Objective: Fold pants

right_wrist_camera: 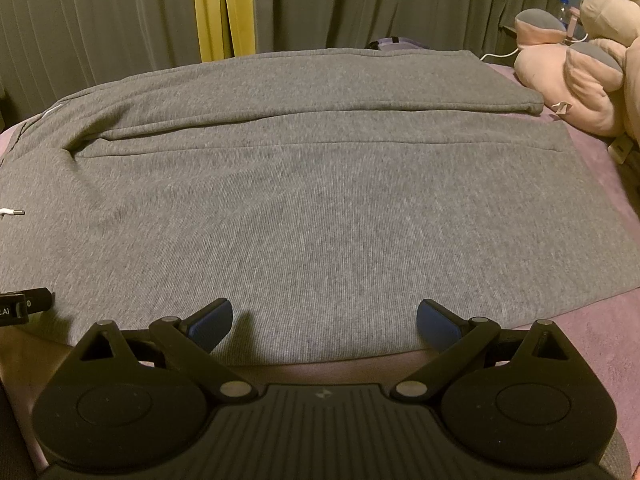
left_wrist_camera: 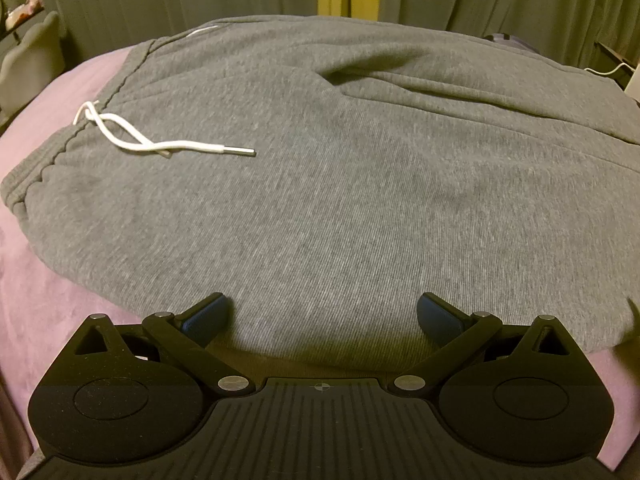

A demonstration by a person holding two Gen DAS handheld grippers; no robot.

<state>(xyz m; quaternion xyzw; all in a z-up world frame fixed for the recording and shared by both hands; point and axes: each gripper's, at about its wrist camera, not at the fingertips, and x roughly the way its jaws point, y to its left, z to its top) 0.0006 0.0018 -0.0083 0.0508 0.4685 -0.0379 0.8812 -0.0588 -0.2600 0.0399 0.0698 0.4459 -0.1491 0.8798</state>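
Observation:
Grey sweatpants (left_wrist_camera: 320, 184) lie flat on a purple bedspread (left_wrist_camera: 52, 280), waistband at the left with a white drawstring (left_wrist_camera: 160, 144) lying on the fabric. In the right wrist view the pants (right_wrist_camera: 312, 208) stretch to the right, one leg lying beyond the other. My left gripper (left_wrist_camera: 322, 316) is open and empty, hovering at the near edge of the pants by the waist end. My right gripper (right_wrist_camera: 324, 320) is open and empty at the near edge of the leg. Part of the left gripper (right_wrist_camera: 24, 304) shows at the right wrist view's left edge.
Pink and grey plush toys (right_wrist_camera: 580, 76) lie at the far right of the bed beside a white cable (right_wrist_camera: 496, 54). Grey curtains (right_wrist_camera: 360, 4) with a yellow strip (right_wrist_camera: 222, 8) hang behind the bed. A grey chair back (left_wrist_camera: 32, 52) stands at the far left.

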